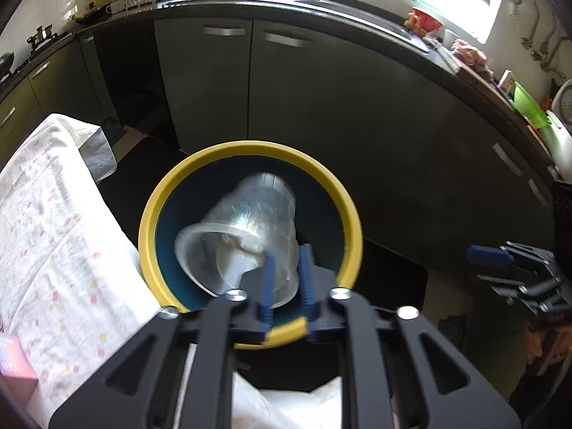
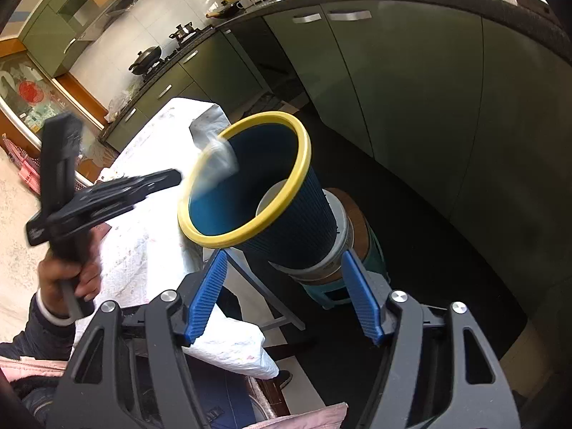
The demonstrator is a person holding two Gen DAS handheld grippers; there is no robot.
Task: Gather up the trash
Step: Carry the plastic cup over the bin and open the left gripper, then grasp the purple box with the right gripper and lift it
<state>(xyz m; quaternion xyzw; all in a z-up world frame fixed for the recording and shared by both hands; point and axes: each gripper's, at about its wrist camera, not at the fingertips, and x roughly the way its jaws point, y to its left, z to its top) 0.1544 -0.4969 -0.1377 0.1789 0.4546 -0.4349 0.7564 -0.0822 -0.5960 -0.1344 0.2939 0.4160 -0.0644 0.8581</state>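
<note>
A clear plastic cup [image 1: 246, 236] with white residue inside hangs over the mouth of a blue bin with a yellow rim [image 1: 250, 150]. My left gripper [image 1: 287, 286] is shut on the cup's wall, just above the bin's near rim. In the right wrist view the cup [image 2: 218, 164] is a blur at the bin's rim [image 2: 304, 153], with the left gripper [image 2: 118, 186] beside it. My right gripper [image 2: 286, 296] is open, its blue pads [image 2: 211, 293] on either side of the bin's lower body, apparently not touching. It also shows at the right of the left wrist view [image 1: 514, 268].
A table under a white patterned cloth [image 1: 53, 221] stands to the left of the bin. Dark green kitchen cabinets [image 1: 321, 100] and a black counter with a sink curve behind. The bin rests on a stool [image 2: 361, 250]. The floor is dark.
</note>
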